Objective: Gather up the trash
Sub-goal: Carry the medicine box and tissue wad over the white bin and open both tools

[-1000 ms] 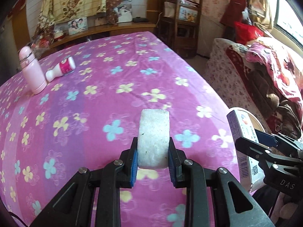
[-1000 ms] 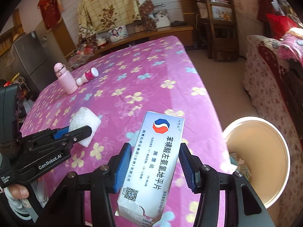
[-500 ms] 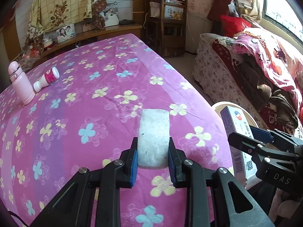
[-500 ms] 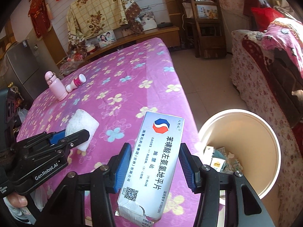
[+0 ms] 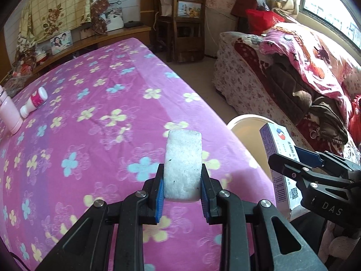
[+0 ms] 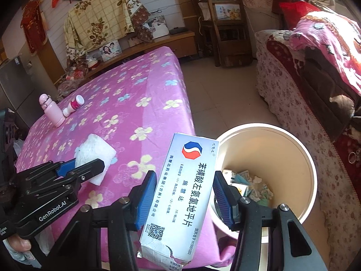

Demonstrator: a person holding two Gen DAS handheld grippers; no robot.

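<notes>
My left gripper is shut on a white foam block and holds it above the right edge of the pink flowered table. The block also shows in the right wrist view. My right gripper is shut on a white medicine box with a torn lower end, held beside the table edge next to the rim of the cream trash bin. The bin holds several pieces of trash. The box and bin rim show in the left wrist view.
A pink bottle stands and a small pink-and-white bottle lies at the table's far left. A sofa with piled blankets is right of the bin. A wooden chair and a low shelf stand behind the table.
Both grippers have moved right toward the bin with their loads. The bin now shows more fully in the right wrist view, with its contents visible.
</notes>
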